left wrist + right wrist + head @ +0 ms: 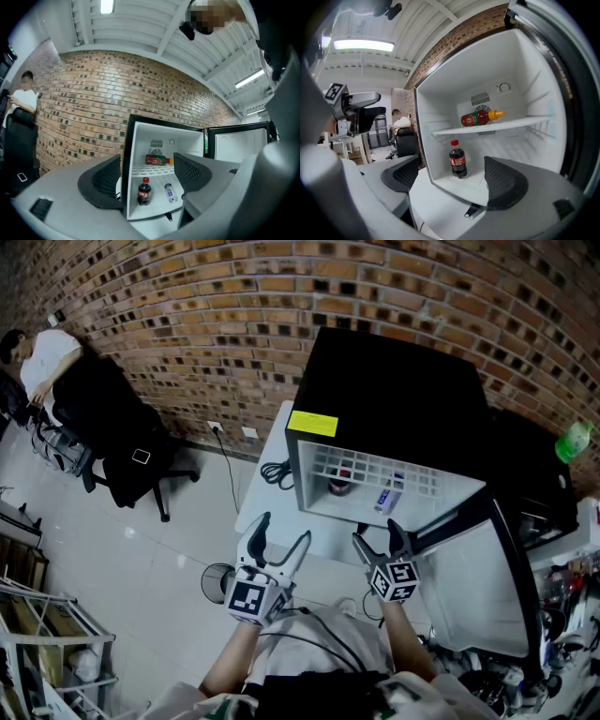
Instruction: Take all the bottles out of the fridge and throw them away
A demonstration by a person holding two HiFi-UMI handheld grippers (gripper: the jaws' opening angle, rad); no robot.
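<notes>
At lower centre of the right gripper view, the cola bottle point(457, 161) stood upright on the fridge point(520, 70) floor. Left gripper point(283, 531) and right gripper point(376, 535) hung open, empty. Smooth, round, probably full and heavy, it looked best squeezed across its labelled waist.

The black compact fridge point(394, 381) has an unobstructed mouth. Its door point(487, 568) stands swung wide to the right, off the approach line. The left gripper point(284, 529) and right gripper point(377, 532), jaws apart and empty, hang just before it over the bare white table point(267, 498).

Inside, a white wire shelf point(497, 125) divides the cavity, and a red-labelled yellow-capped bottle point(480, 117) lies across its rear.

Below, an upright dark cola bottle point(457, 161) stands to the left. A small blue-and-white bottle point(170, 192) lies to its right, with a gap between them.
</notes>
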